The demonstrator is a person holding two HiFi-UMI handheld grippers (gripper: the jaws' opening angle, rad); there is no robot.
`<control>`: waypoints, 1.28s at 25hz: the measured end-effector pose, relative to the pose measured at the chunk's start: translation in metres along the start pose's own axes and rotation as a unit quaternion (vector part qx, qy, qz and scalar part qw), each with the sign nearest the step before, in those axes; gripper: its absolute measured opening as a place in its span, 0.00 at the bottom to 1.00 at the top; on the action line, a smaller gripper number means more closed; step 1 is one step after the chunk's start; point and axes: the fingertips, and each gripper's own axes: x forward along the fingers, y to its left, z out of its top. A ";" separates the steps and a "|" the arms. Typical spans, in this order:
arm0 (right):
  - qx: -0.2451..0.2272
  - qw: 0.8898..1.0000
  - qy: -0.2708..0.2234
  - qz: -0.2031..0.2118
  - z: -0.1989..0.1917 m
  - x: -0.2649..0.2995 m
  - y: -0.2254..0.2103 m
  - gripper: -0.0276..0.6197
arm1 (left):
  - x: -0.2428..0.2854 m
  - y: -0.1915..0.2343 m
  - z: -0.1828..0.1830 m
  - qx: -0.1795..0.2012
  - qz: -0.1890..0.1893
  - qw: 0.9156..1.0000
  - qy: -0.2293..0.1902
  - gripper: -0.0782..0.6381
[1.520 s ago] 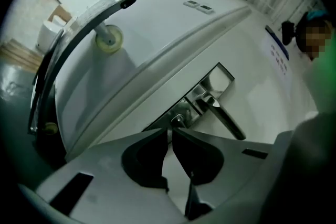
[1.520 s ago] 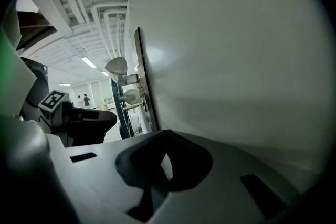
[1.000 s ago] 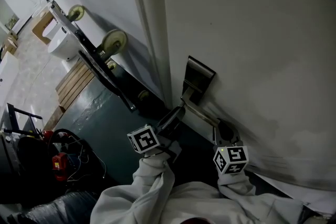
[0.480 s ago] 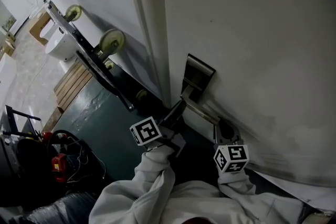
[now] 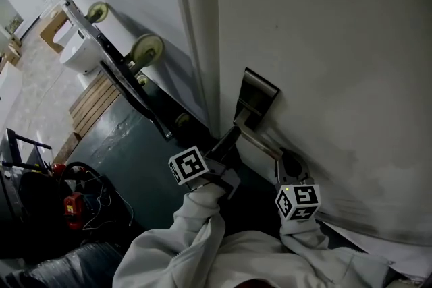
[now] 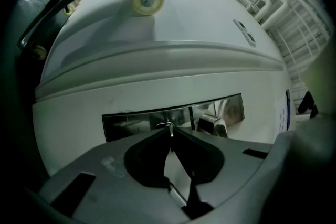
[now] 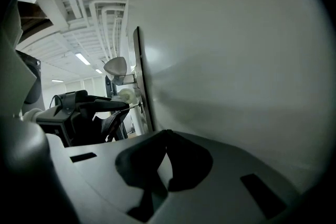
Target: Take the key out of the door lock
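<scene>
Left gripper view: we list the key point(image 6: 168, 128) as a thin bright sliver, seen edge-on, standing upright at the very tips of the jaws.
Key, axis: its long axis runs away from us along the gripper's own line, straight into the lock plate point(image 6: 134, 122). The head end faces the gripper, and the blade is hidden from us.
Key, place: seated in the lock, on the mirror-like plate just left of the door handle point(image 6: 212, 124). We cannot find it in the head view.
Left gripper point(image 6: 169, 134): the jaws have just been closing and now stand narrow. Their tips pinch the key from either side, with the key between the pads.
Right gripper point(image 7: 165, 134): jaws together, nothing between them. The white door point(image 7: 236, 60) runs alongside on its right.
Head view: we note the right gripper at the free end of the handle; whether it touches, we cannot tell. The left gripper's nose is at the plate, just beside the handle's root.
</scene>
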 end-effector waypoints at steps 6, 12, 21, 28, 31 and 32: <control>0.002 1.000 0.003 0.008 -0.003 -0.002 0.002 0.12 | -0.001 0.004 0.001 -0.021 0.012 1.000 -0.012 0.15; 0.006 1.000 0.003 0.008 -0.006 -0.007 -0.001 0.12 | -0.002 0.001 0.002 -0.006 0.021 0.999 -0.023 0.15; 0.008 1.000 0.002 0.016 -0.006 -0.011 -0.002 0.12 | -0.004 0.001 0.001 -0.041 0.020 0.998 -0.041 0.15; 0.008 1.000 0.000 0.024 -0.004 -0.009 -0.003 0.12 | -0.003 0.000 0.002 0.014 0.044 0.998 -0.030 0.15; 0.007 1.000 0.000 0.028 -0.004 -0.008 -0.002 0.12 | -0.005 0.003 0.002 0.017 0.054 0.998 -0.031 0.15; 0.007 1.000 0.000 0.029 -0.004 -0.008 -0.002 0.12 | -0.006 0.004 0.002 0.007 0.056 0.998 -0.034 0.15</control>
